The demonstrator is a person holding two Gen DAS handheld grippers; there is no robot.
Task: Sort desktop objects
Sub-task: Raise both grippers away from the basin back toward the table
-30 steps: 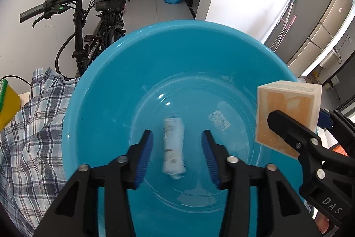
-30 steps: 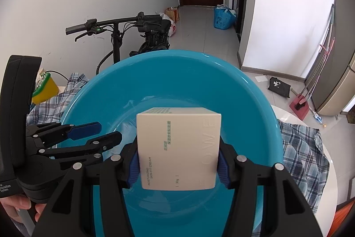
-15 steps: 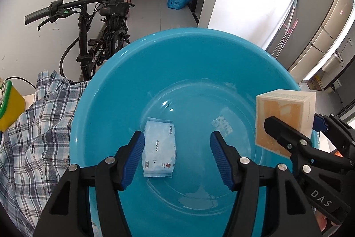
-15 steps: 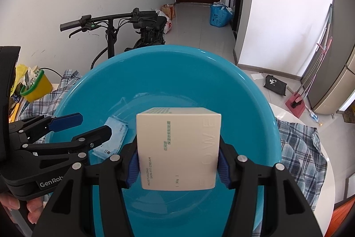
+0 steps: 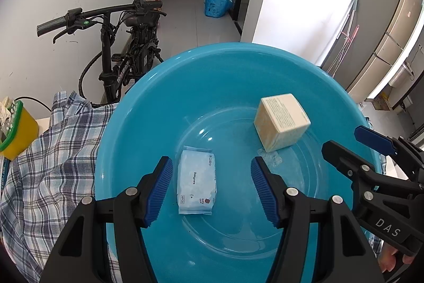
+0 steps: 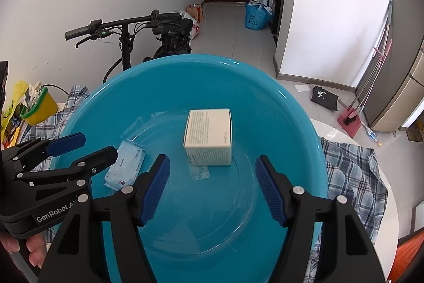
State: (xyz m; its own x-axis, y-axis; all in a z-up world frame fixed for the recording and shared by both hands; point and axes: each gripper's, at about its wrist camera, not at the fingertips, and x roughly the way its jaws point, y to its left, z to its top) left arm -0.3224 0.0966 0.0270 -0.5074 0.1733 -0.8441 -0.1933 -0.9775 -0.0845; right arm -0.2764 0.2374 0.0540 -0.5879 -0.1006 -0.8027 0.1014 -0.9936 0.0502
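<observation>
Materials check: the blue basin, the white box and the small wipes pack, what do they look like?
Basin: glossy moulded plastic, going by the sharp light glints and smooth curved wall. White box: probably matte printed cardboard, with crisp edges and fine print. Wipes pack: soft plastic film, slightly crinkled, with a sealed end seam.

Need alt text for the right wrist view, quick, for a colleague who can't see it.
A cream box and a blue wipes pack lie apart in a teal basin, beneath the open, empty right gripper. The left gripper, also open, reaches in from the left.

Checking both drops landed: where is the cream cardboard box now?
The cream cardboard box sits inside the blue plastic basin, right of the pale blue wipes pack.
</observation>
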